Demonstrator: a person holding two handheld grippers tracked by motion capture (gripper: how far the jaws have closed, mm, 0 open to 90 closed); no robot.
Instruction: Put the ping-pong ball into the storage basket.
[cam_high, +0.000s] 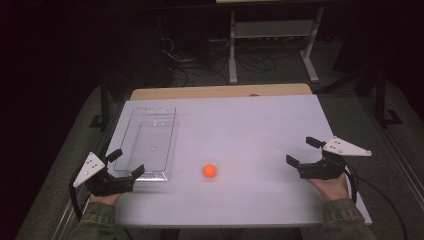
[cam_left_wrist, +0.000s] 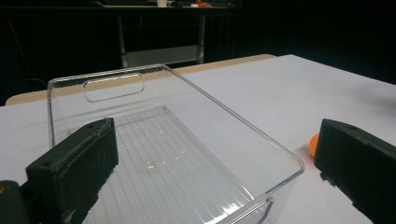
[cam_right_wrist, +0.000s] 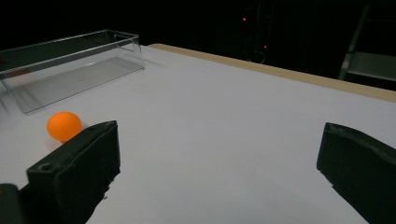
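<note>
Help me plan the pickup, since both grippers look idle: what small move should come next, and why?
Probably swing the right gripper toward the orange ball. Its jaws stand open and hold nothing, and the ball lies loose on the white table beside the clear bin, with bare surface between it and that gripper.

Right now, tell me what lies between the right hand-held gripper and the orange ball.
Nothing: the high view shows bare white tabletop between the right hand-held gripper and the orange ball.
</note>
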